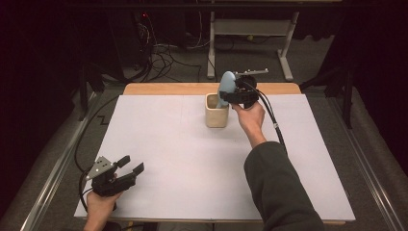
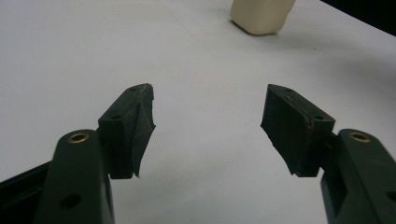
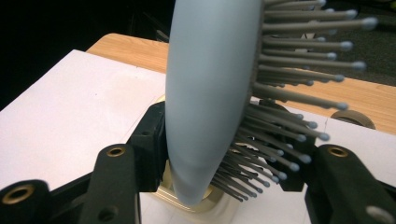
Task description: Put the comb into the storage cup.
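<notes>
A pale blue hairbrush (image 1: 226,85) stands head up with its lower end inside a cream cup (image 1: 216,115) at the back middle of the table. My right gripper (image 1: 232,95) reaches it from the right at the height of the brush head. In the right gripper view one pad lies against the smooth back of the hairbrush (image 3: 210,93) and the other meets its bristle tips, with the cup's rim (image 3: 163,192) below my right gripper (image 3: 219,144). My left gripper (image 1: 133,165) rests open near the front left corner, with nothing between its jaws. My left gripper (image 2: 208,126) points toward the cup (image 2: 261,16).
A white sheet (image 1: 183,159) covers the table, and a wooden strip (image 1: 163,88) shows along its far edge. Beyond it, on the dark floor, stand a desk frame (image 1: 250,29) and loose cables (image 1: 163,57). A metal rail (image 1: 53,173) runs along the left side.
</notes>
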Action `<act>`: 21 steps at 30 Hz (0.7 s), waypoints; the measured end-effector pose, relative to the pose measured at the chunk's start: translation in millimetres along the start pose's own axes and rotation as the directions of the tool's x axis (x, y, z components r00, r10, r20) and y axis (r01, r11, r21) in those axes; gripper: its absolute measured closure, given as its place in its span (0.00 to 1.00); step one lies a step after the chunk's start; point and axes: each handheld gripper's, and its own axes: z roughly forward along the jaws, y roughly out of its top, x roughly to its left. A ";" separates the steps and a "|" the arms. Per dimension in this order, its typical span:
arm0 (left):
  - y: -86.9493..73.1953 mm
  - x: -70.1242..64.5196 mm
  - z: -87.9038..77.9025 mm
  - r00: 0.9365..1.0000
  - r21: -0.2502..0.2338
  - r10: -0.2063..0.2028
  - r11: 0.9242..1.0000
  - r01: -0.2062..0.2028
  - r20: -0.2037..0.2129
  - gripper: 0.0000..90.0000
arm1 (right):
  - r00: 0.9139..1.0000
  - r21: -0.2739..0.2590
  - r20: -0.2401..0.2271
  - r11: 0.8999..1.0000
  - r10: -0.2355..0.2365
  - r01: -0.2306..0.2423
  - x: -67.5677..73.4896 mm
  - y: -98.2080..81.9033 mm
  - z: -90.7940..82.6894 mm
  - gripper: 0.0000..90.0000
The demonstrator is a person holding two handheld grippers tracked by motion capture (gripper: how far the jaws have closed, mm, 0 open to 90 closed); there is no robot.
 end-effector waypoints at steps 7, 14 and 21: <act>0.0 0.0 0.2 1.000 0.001 0.000 1.000 0.000 0.001 0.38 | 1.000 0.012 0.006 1.000 -0.007 0.007 -2.0 0.6 -0.9 0.50; -0.1 0.0 0.5 1.000 0.001 -0.001 1.000 0.001 0.000 0.38 | 1.000 0.030 0.009 0.999 -0.010 0.010 -5.6 0.6 -1.8 0.45; -0.1 0.0 0.4 1.000 0.002 0.000 1.000 0.000 -0.001 0.38 | 1.000 0.037 -0.012 0.999 0.006 -0.006 -9.6 0.0 -2.5 0.36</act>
